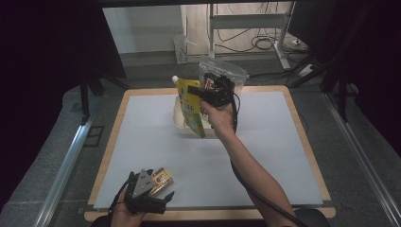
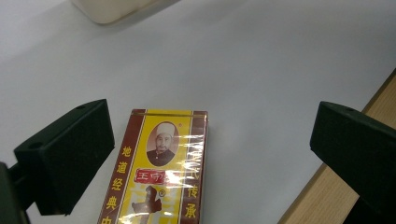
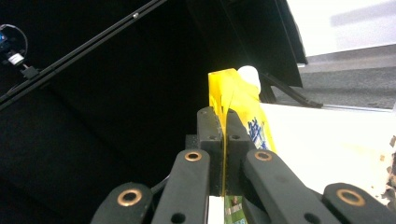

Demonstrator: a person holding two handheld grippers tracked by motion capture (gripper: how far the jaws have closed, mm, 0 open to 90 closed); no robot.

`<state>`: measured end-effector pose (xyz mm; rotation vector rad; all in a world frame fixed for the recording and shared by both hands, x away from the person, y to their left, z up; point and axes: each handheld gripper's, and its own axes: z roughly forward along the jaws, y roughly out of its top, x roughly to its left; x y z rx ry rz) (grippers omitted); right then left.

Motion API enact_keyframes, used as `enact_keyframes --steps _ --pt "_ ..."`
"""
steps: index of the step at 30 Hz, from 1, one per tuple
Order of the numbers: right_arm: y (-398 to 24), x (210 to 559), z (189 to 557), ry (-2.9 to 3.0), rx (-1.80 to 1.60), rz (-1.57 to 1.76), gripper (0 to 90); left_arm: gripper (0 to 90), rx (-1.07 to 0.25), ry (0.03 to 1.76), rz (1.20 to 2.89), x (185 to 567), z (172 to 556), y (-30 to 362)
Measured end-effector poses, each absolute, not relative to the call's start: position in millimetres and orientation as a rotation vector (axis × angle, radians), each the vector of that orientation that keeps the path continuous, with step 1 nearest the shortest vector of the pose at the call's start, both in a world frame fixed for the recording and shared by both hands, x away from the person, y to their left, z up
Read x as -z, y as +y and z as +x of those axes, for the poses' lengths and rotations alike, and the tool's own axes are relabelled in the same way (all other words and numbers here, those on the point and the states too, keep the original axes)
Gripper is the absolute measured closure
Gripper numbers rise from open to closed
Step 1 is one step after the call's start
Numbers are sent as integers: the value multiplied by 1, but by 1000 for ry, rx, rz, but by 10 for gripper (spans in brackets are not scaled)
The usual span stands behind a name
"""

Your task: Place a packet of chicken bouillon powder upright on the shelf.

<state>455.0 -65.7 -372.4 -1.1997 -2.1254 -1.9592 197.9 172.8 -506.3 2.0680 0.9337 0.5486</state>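
With our right hand-held gripper (image 1: 197,92) clamped thinly on the yellow pouch (image 1: 191,108) at twelve o'clock above the bench (image 1: 265,156), left hand-held gripper (image 1: 150,189) wide, we risk it slipping free.

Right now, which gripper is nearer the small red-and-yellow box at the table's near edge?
Left. The left gripper sits open around the red-and-yellow box; the right gripper holds a yellow pouch far across the table.

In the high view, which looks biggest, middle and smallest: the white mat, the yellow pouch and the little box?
1. White mat, by far the biggest.
2. Yellow pouch.
3. Little box, smallest. It lies nearer the camera than the pouch and looks smaller all the same.
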Motion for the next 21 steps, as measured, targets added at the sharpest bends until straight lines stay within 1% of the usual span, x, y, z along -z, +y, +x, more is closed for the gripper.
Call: enact_keyframes --steps 11,21 --pt "-58 380 462 -2116 1973 -1244 897 0 -542 933 2066 506 198 173" --pt "-62 387 467 -2117 1983 -1283 897 0 -519 939 2062 506 198 172"
